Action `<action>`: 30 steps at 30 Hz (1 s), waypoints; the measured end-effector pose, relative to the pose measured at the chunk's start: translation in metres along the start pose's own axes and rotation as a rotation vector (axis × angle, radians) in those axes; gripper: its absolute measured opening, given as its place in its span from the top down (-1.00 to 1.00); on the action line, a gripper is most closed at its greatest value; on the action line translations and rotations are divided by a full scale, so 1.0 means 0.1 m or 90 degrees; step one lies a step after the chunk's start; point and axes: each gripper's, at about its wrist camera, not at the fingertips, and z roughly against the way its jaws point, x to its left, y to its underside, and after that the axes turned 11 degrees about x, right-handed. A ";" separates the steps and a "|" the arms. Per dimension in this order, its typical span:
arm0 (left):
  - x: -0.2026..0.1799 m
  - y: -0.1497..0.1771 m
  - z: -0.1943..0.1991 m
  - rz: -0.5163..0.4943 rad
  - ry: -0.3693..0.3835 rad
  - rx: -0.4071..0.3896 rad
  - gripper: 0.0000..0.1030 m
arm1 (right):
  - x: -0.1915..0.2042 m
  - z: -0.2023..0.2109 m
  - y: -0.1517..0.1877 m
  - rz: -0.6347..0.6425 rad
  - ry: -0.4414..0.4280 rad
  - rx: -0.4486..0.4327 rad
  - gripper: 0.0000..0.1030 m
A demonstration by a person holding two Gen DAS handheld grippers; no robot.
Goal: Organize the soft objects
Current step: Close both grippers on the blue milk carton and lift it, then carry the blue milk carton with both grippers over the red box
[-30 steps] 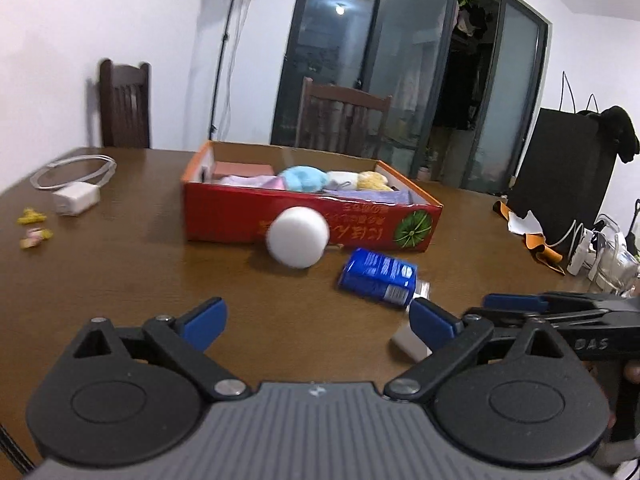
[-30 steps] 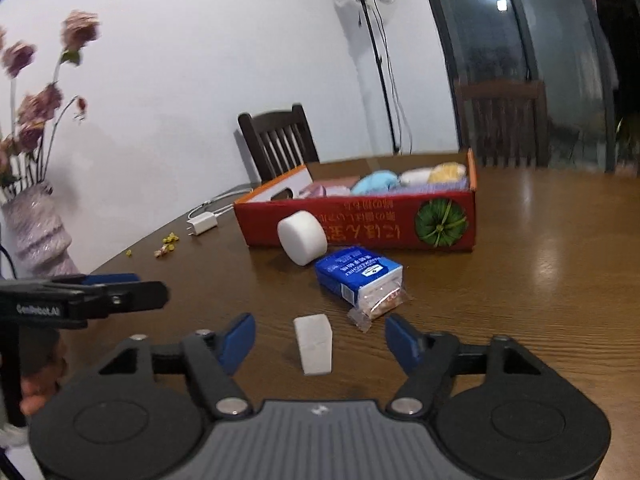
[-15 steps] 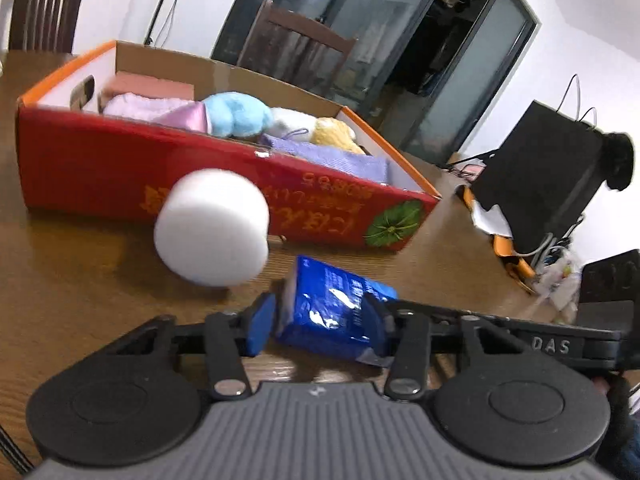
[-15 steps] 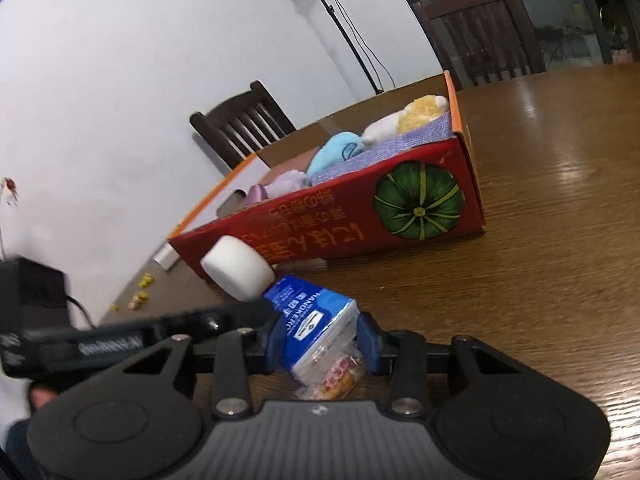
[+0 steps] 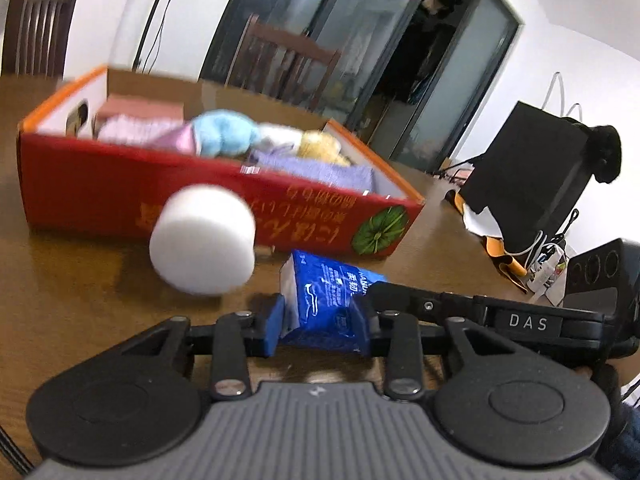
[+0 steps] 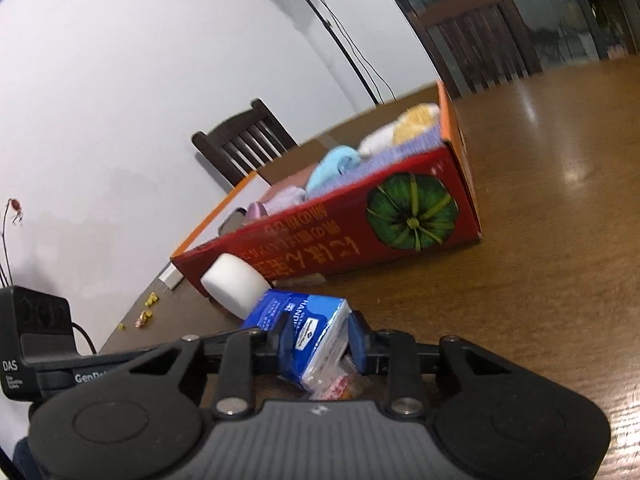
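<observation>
Left hand-held gripper (image 5: 318, 330): clenched on the blue plastic-wrapped tissue pack (image 5: 326, 306); blue pads press its two sides, pack between them, low over the table.
Right hand-held gripper (image 6: 318, 344): also clamped on the same pack (image 6: 308, 330), from the opposite end; clear wrapper tail w/ red print hangs below the pads.
Tissue pack: held by both grippers, just in front of the box's long front wall, near its green-pumpkin end; can't tell if it touches the table.
White foam cylinder (image 5: 203, 239): lying on its side on the brown wooden table (image 5: 76, 280), against or just beside the box front wall; just beside the pack, on the left in left wrist view.
Red cardboard box w/ orange rim and green pumpkin print (image 5: 120, 196): open top, sits mid-table; holds pink, light-blue, white, yellow and lilac soft items, piled close to rim height.
Open room: bare table to the right of the box's pumpkin end (image 6: 560, 184), and a bare strip in front of the cylinder.
Table edges: left edge in right wrist view has small yellow bits (image 6: 146, 308) and a white charger block (image 6: 171, 280) near it.
Beyond far edge: dark wooden chairs (image 6: 244, 144); black bag (image 5: 528, 176) off to the right side.
</observation>
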 end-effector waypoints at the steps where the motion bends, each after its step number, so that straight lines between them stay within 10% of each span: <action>1: -0.01 -0.01 0.03 -0.003 0.005 -0.010 0.32 | 0.03 0.02 0.00 0.011 0.000 -0.011 0.45; 9: -0.36 0.21 0.76 -0.008 -0.002 -0.081 0.36 | 0.54 0.50 0.07 0.100 -0.034 -0.105 0.46; 21: -0.43 1.33 1.30 0.116 -0.031 -0.019 0.35 | 1.05 0.72 1.12 0.131 -0.011 0.066 0.43; 30: -0.40 1.41 1.38 0.115 -0.030 -0.029 0.09 | 1.05 0.90 1.33 0.110 0.010 0.053 0.41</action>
